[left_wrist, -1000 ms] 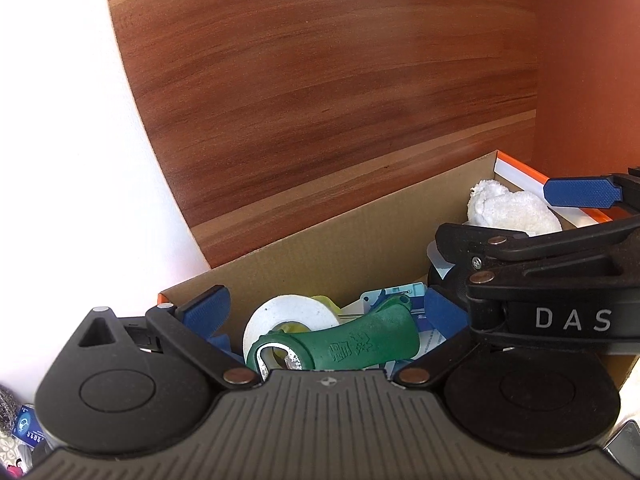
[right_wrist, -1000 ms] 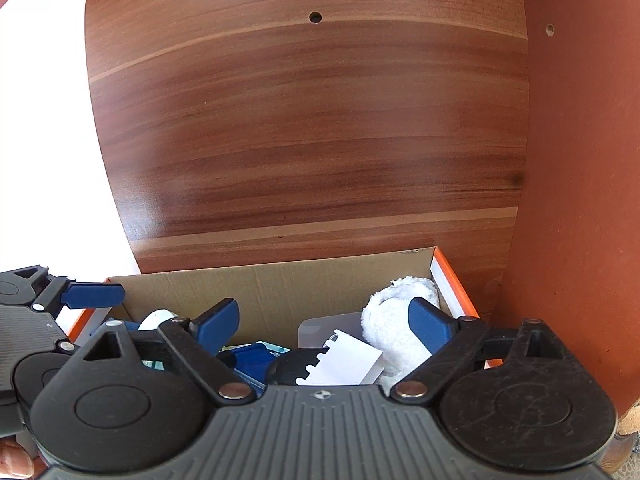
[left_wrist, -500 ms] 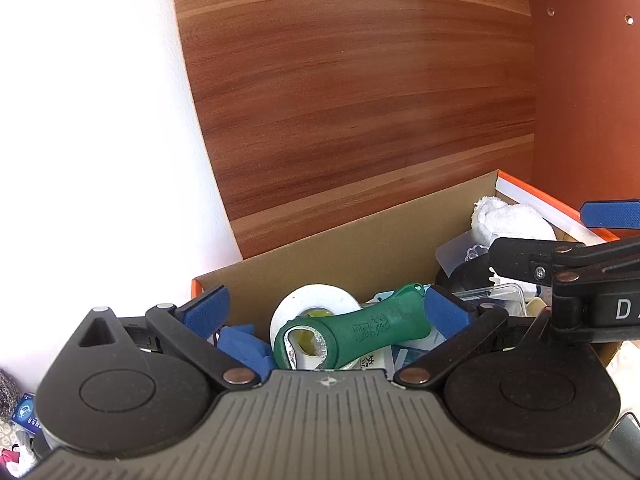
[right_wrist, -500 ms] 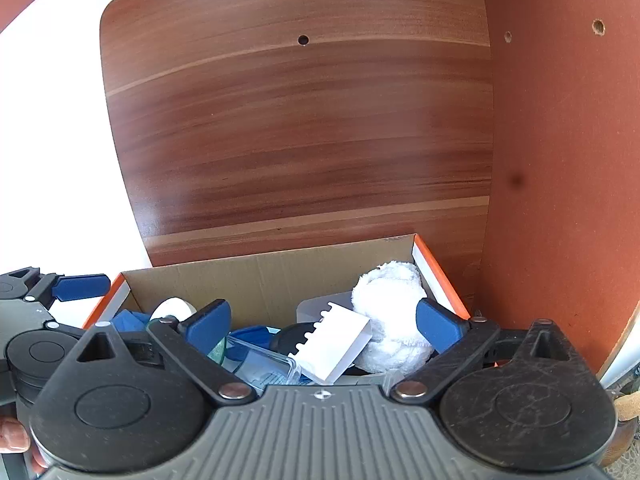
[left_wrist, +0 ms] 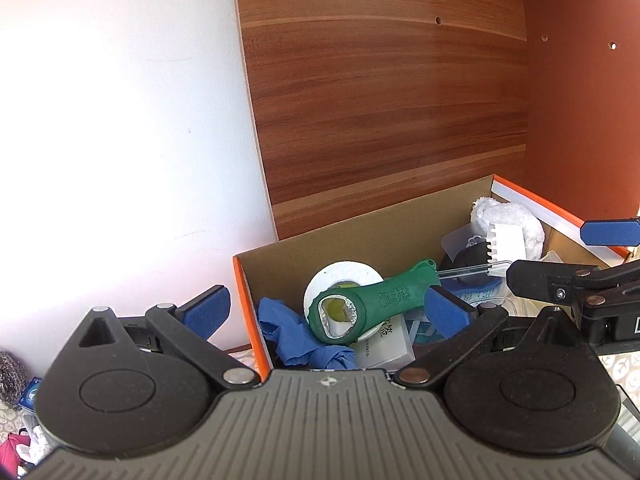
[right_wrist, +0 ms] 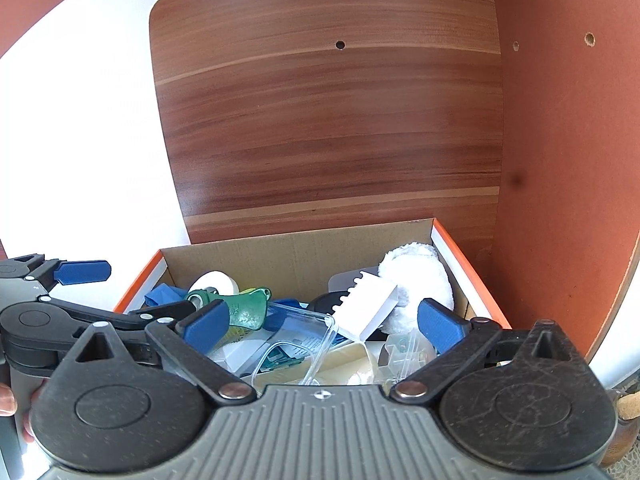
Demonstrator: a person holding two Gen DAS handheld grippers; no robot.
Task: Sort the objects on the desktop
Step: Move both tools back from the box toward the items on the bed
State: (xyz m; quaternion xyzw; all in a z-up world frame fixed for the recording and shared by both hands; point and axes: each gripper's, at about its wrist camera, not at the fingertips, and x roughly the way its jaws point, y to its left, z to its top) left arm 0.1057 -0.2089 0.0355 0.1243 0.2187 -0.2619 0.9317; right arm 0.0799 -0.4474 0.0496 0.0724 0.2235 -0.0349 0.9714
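Note:
An orange-rimmed cardboard box holds the sorted objects. A green bottle opener lies on a white tape roll beside a blue glove. A white fluffy cloth, a white toothed card and a clear plastic case lie further right. My left gripper is open and empty over the box's left end. My right gripper is open and empty over the box's middle.
A wood-grain panel stands behind the box, with a red-brown board on the right and a white wall on the left. Small clutter lies at the far left.
Both grippers have risen and drawn back from the box, so more of its contents show. The green bottle opener now lies free on the tape roll.

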